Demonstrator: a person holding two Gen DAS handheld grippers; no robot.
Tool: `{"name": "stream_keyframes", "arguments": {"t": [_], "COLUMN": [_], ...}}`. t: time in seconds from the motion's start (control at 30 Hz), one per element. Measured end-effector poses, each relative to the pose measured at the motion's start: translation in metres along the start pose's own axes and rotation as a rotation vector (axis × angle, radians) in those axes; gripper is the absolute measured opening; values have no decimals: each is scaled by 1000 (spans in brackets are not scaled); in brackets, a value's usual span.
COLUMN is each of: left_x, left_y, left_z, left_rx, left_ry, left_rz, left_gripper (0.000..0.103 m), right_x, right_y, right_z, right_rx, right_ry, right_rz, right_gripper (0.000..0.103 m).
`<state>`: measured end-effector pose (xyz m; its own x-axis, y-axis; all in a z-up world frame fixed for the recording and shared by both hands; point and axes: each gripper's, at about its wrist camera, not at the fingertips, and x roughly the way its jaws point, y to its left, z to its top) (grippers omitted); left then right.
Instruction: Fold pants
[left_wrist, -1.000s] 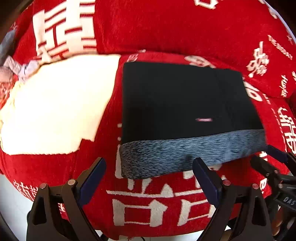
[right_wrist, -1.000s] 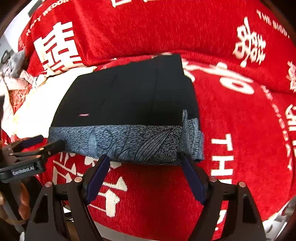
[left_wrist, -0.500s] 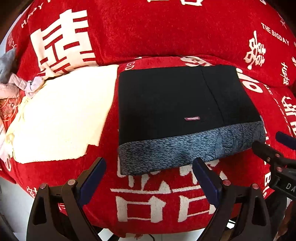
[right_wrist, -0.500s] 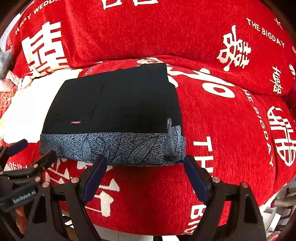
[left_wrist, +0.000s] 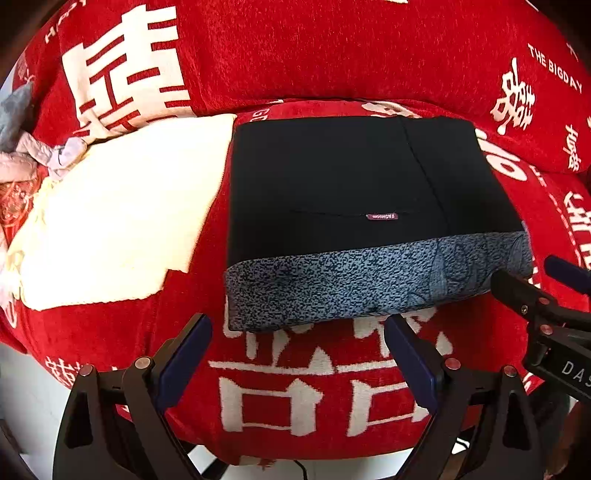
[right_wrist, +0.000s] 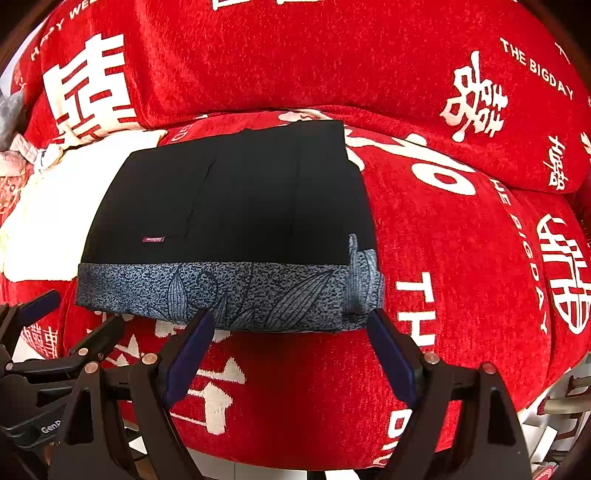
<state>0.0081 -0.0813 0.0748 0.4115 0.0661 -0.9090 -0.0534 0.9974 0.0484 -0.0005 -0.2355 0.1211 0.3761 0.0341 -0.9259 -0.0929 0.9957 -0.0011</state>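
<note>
The black pants (left_wrist: 351, 188) lie folded into a flat rectangle on the red sofa seat, with a grey-blue patterned band along the near edge. They also show in the right wrist view (right_wrist: 236, 206). My left gripper (left_wrist: 297, 350) is open and empty, held just in front of the band's near edge. My right gripper (right_wrist: 290, 349) is open and empty, in front of the band's right part. Neither touches the pants. The right gripper also shows at the right edge of the left wrist view (left_wrist: 543, 288).
A cream cloth (left_wrist: 110, 221) lies on the seat left of the pants. Grey and pink clothes (left_wrist: 22, 147) are piled at the far left. The red sofa backrest (right_wrist: 295, 55) rises behind the pants. The seat's front edge drops to a pale floor (left_wrist: 22, 398).
Both grippers have drawn back from the folded pants and risen a little, so more of the sofa shows. The pants have stayed in place.
</note>
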Motion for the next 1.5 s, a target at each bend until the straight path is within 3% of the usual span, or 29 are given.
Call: {"name": "stream_keyframes", "arguments": {"t": [1.5], "left_x": [6], "left_y": [10], "left_z": [2], "left_rx": [-14], "left_ry": [1], "left_rz": [-3], "left_gripper": [95], "right_x": [6], "right_y": [11], "right_z": [2], "right_rx": [-35], "right_ry": [31], "right_rz": [-5], "right_gripper": [87]}}
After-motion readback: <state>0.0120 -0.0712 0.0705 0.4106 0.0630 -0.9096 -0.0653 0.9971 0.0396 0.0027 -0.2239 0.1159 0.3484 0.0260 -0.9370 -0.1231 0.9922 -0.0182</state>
